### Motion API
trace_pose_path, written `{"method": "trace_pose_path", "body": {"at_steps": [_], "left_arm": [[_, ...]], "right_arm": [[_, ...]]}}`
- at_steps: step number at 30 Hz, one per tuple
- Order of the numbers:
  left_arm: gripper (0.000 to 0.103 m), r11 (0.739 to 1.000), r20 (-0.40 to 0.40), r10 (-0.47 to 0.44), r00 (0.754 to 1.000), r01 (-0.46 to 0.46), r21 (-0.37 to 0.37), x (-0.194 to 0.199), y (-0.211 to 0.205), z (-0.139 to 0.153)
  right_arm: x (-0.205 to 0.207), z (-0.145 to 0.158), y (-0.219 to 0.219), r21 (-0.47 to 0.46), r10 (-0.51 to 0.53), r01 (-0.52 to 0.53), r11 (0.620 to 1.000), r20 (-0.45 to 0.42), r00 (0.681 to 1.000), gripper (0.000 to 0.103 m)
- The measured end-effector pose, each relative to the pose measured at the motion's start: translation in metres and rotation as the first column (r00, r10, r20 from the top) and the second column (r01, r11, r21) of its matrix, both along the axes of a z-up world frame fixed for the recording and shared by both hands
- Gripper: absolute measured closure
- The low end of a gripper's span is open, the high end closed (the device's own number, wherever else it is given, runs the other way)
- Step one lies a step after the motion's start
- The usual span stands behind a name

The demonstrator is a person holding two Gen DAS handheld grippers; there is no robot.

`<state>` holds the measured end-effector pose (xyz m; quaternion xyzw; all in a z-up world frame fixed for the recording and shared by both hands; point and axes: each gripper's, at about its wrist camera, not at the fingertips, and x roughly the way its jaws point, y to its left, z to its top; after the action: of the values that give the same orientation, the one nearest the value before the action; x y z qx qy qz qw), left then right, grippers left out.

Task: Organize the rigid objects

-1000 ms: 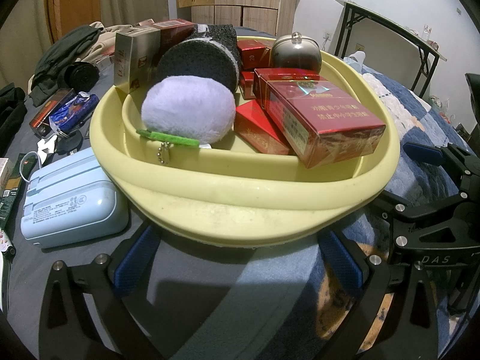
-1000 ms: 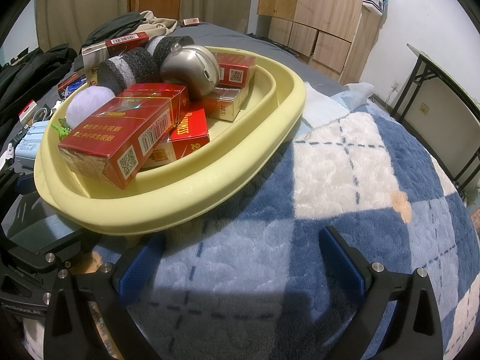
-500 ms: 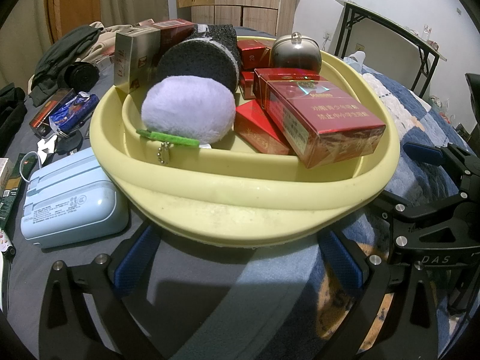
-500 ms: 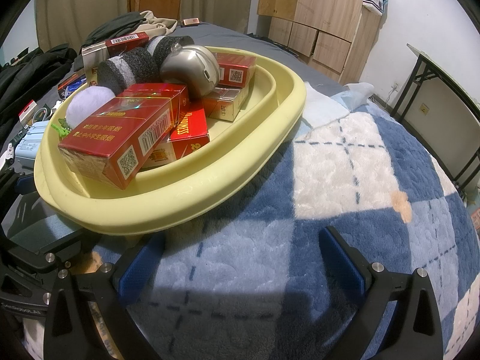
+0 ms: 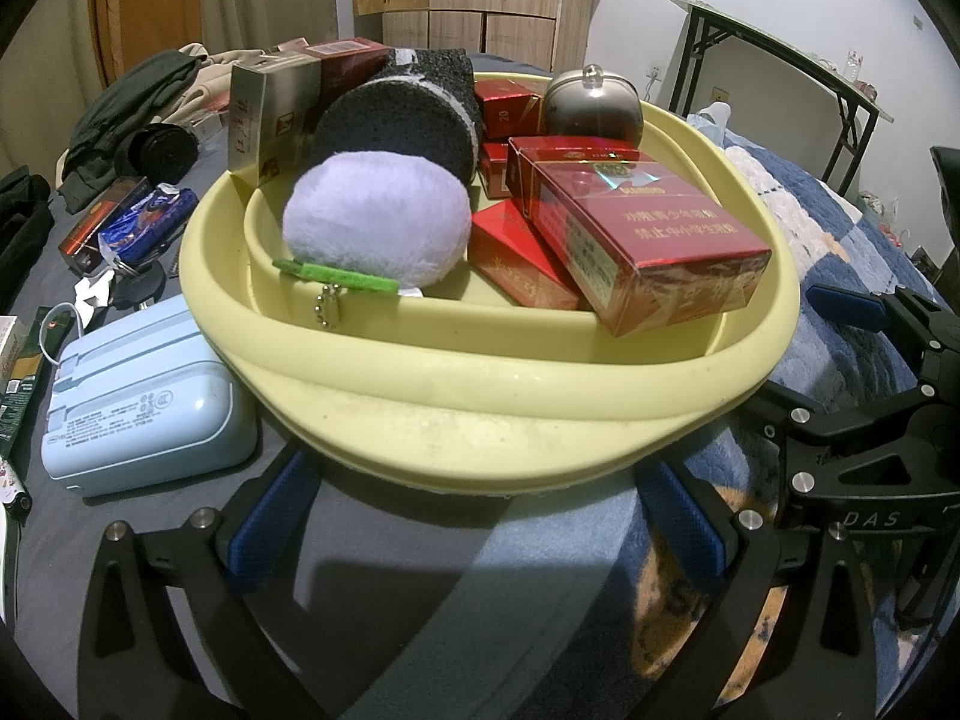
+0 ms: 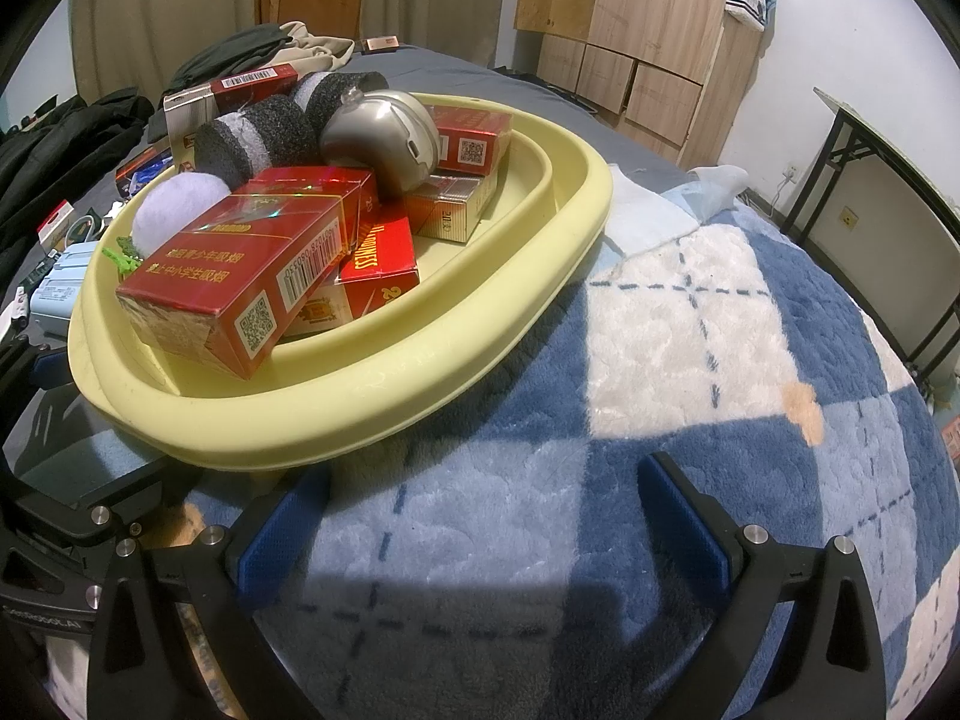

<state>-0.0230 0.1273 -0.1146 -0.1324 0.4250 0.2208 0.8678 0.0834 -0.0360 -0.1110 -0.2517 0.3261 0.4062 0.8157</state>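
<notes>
A pale yellow basin point(image 5: 480, 384) point(image 6: 540, 276) sits on the bed. It holds several red cigarette boxes point(image 5: 636, 240) point(image 6: 240, 270), a lilac plush ball point(image 5: 378, 222), a dark rolled sock point(image 5: 396, 120) and a silver round case point(image 5: 591, 99) point(image 6: 384, 132). My left gripper point(image 5: 480, 516) is open and empty, just in front of the basin's near rim. My right gripper point(image 6: 480, 510) is open and empty over the blue plaid blanket, right of the basin. The right gripper also shows in the left wrist view point(image 5: 870, 408).
A light blue case point(image 5: 138, 402) lies left of the basin. Small boxes and a snack packet point(image 5: 144, 222) lie further left with dark clothes point(image 5: 132, 102). A blue and white plaid blanket point(image 6: 720, 360) covers the right side. A black folding table point(image 5: 780, 42) stands at the back right.
</notes>
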Motion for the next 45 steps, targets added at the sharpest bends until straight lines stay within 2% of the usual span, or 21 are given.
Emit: {"method": "trace_pose_path", "body": {"at_steps": [45], "left_arm": [[0.0,1.0,0.002,0.0,1.0,0.0,-0.002,-0.001,0.0,0.0]], "right_arm": [[-0.01,-0.001,0.002,0.001,-0.003,0.003,1.0,0.0,1.0,0.0]]}}
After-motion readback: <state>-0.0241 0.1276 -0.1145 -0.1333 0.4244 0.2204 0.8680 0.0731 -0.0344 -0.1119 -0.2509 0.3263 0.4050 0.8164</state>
